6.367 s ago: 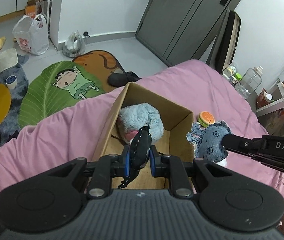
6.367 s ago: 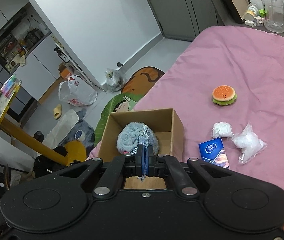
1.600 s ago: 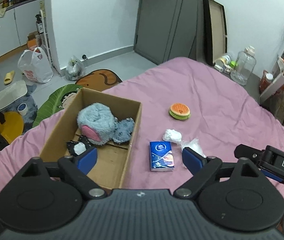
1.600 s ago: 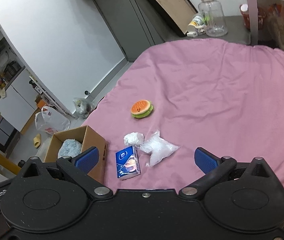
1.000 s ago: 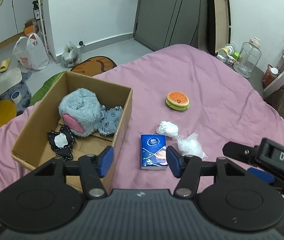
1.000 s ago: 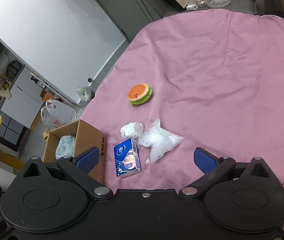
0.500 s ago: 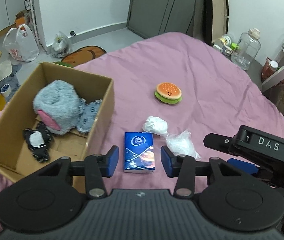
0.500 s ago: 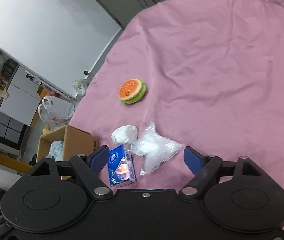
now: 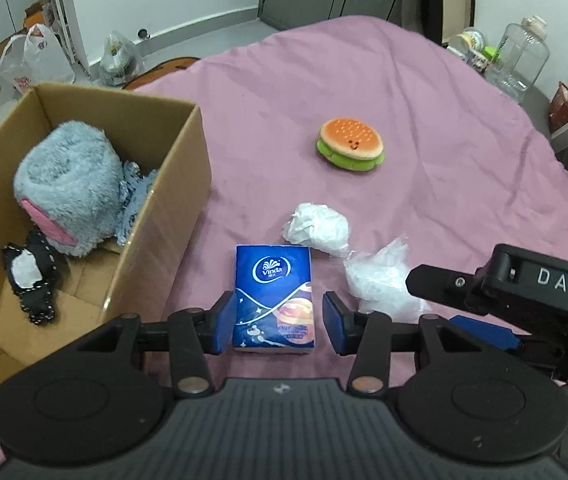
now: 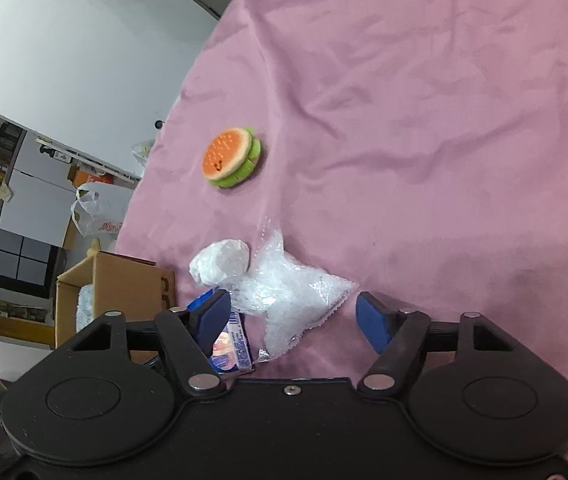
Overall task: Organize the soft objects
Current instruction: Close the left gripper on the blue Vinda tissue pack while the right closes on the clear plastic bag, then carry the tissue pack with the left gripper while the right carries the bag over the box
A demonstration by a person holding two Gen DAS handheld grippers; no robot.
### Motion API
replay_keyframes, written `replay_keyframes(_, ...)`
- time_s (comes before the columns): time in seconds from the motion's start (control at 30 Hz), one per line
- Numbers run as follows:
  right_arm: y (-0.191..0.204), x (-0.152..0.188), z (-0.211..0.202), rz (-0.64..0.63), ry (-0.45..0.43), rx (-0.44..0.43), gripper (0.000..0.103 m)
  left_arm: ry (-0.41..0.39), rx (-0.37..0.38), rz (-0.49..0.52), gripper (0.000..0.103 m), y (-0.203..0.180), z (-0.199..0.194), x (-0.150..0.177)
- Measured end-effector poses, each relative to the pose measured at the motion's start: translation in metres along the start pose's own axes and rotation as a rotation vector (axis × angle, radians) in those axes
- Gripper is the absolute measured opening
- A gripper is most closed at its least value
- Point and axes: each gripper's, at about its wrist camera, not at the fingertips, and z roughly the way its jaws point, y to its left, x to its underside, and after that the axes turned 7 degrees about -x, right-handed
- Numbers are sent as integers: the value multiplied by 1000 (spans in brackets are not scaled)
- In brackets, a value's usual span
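Now, my left tongs (image 9: 275, 322) apart, straddling tissue pack (image 9: 274, 296) on bed (image 9: 423, 128) beside box (image 9: 156, 216) | my right tongs (image 10: 295, 316) apart, just been closing, clear plastic bag (image 10: 291, 296) between, unpinched.

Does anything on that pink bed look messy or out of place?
Nothing is spilled or broken. The burger plush, crumpled white wad, clear plastic bag and blue tissue pack lie loose on the pink bedcover, outside the cardboard box.

wrist views, steeply downward, sharing bedspread (image 9: 423, 120)
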Motion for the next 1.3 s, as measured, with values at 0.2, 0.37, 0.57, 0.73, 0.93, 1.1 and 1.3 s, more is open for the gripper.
replay_keyframes(0.2, -6, -2, 15, 30, 30, -3, 63, 42, -23, -4, 49, -4, 23, 1)
replay_keyframes(0.37, -8, -4, 21, 45, 41, -9, 63, 56, -39, 9, 51, -8, 36, 2)
replay_keyframes(0.57, -11, -5, 27, 56, 44, -16, 63, 71, -34, 4, 51, -9, 42, 4)
replay_keyframes(0.73, -13, -4, 27, 64, 38, -14, 34, 64, -16, -12, 50, -6, 38, 2)
replay_keyframes(0.93, -9, -2, 17, 53, 17, -32, 28, 29, 7, -15, 50, 0, 16, 1)
replay_keyframes(1.1, -5, 0, 4, 41, -13, -44, 27, -6, 23, -18, 50, 6, -9, 4)
replay_keyframes(1.3, 3, 4, -10, 22, -48, -41, 27, -35, 32, -26, 50, 16, -33, 7)
